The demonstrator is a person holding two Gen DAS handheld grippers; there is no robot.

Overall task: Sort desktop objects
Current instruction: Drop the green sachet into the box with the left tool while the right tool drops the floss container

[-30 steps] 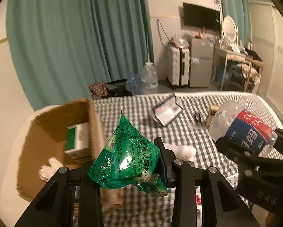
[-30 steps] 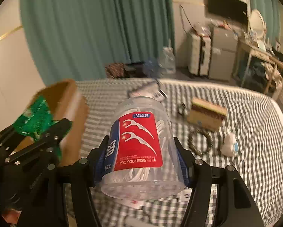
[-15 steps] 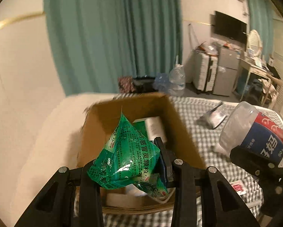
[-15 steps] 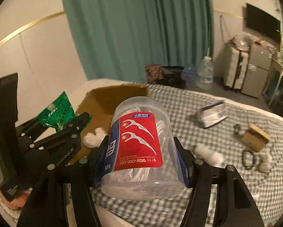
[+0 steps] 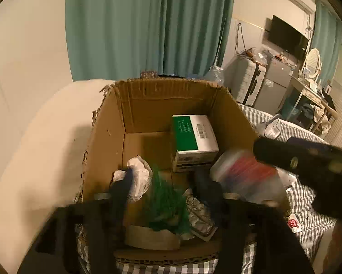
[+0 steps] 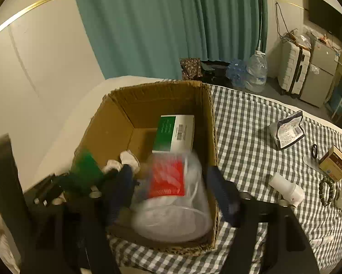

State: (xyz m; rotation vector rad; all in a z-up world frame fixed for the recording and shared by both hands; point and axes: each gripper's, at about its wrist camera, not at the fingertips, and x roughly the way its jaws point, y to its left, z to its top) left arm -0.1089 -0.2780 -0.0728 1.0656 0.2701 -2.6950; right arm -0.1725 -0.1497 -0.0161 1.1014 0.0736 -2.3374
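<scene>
Cardboard box (image 5: 166,105) now takes both drops: green packet (image 5: 164,203) and floss jar (image 6: 171,194), seemingly loose between opening jaws of left gripper (image 5: 164,196) and right gripper (image 6: 171,189).

The cardboard box (image 6: 211,123) is open at the top, with access from above; its far-left floor (image 5: 145,146) is bare, while a green-and-white carton (image 5: 193,137) blocks the far-right corner. Both tongs crowd the opening side by side, jaws opening: left tongs (image 5: 166,194) over a blurred green packet (image 5: 164,201), right tongs (image 6: 171,187) around a blurred floss-pick jar (image 6: 171,194). Right of the box, the checked bed cover (image 6: 244,141) is clear up to a foil pouch (image 6: 287,133).
</scene>
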